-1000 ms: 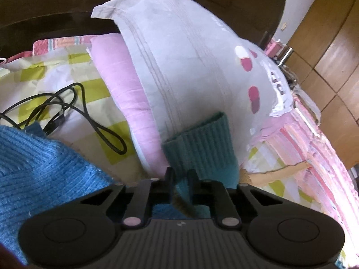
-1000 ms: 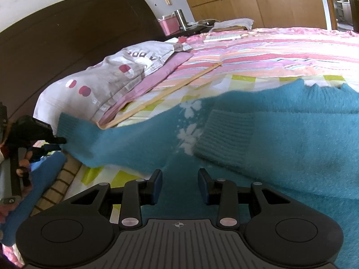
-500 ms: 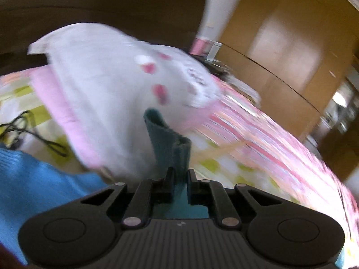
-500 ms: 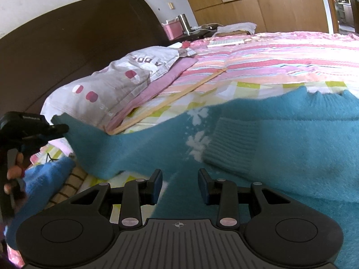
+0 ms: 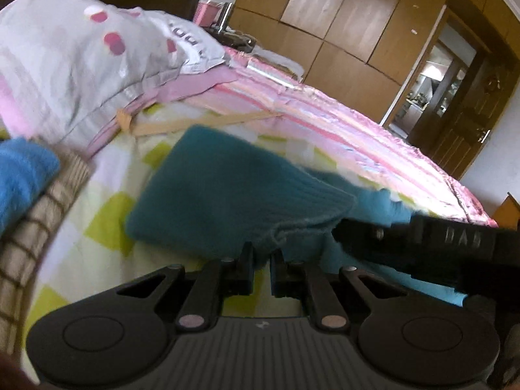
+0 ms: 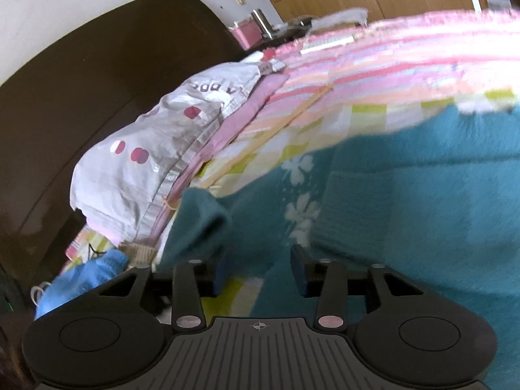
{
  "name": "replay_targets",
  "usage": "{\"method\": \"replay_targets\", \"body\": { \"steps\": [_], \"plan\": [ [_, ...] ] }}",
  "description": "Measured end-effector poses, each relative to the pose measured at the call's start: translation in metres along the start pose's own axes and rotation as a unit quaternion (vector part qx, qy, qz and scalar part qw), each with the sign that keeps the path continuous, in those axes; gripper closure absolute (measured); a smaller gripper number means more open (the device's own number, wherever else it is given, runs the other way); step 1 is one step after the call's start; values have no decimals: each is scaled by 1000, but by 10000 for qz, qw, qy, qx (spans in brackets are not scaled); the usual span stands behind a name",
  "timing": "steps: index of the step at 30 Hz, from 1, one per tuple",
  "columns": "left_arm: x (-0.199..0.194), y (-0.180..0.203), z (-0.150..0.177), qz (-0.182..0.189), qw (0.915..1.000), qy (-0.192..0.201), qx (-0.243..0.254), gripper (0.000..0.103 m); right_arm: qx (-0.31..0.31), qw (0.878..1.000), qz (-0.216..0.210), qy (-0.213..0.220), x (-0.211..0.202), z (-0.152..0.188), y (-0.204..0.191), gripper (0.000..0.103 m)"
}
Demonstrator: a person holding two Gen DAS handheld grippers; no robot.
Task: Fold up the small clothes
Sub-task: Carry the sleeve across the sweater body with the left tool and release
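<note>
Right now the teal sweater lies spread on the bed, its body filling the right of the right wrist view, and one sleeve is lifted toward the body, its ribbed cuff nipped between the pressed-together jaws of the left gripper. The right gripper hangs over the sweater's near edge; its jaws have just been opening and now stand spread, with fabric below them but nothing pinched. The likeliest trouble is the thin grip on the cuff: a tug could pull the knit free and drop the sleeve crooked. With nothing pinning the body, the whole sweater may also drag along. The pillow at far left and the blue knit beside it sit near enough to snag
</note>
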State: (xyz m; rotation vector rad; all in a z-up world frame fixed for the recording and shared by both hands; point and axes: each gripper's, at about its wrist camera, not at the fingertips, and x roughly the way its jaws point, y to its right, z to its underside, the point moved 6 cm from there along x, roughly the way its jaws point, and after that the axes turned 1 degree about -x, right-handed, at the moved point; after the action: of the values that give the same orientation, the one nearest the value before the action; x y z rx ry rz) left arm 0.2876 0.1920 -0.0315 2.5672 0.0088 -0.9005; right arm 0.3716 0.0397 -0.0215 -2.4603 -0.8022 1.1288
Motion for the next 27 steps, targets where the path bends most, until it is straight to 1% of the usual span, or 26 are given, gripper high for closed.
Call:
{"method": "replay_targets", "body": {
  "steps": [1, 5, 7, 11, 15, 20, 23, 27],
  "plan": [
    [0, -1, 2, -18, 10000, 8, -1, 87, 118, 9999, -54, -45, 4, 1, 1, 55],
    [-2, -1, 7, -30, 10000, 66, 31, 87, 698, 9968, -355, -178, 11, 7, 6, 53],
    [-3, 0, 11, -40, 9999, 87, 68, 87, 868, 9950, -473, -160, 10, 8, 6, 50],
    [-3, 4, 17, -48, 9999, 60, 112, 87, 1066, 9913, -727, -244, 8, 9, 0, 50],
    [-4, 3, 19, -29, 10000, 51, 76, 87, 1064, 9901, -886, -225, 2, 10, -10, 43],
    [-5, 1, 18, 39, 10000, 56, -13, 87, 1134, 9888, -948, -205, 5, 7, -13, 41],
    [-5, 1, 19, 22, 10000, 45, 27, 87, 1127, 9891, -893, -303, 14, 7, -15, 39],
    [-4, -1, 20, 45, 10000, 28, 12, 87, 1130, 9866, -1142, -290, 13, 6, -24, 39]
  ]
}}
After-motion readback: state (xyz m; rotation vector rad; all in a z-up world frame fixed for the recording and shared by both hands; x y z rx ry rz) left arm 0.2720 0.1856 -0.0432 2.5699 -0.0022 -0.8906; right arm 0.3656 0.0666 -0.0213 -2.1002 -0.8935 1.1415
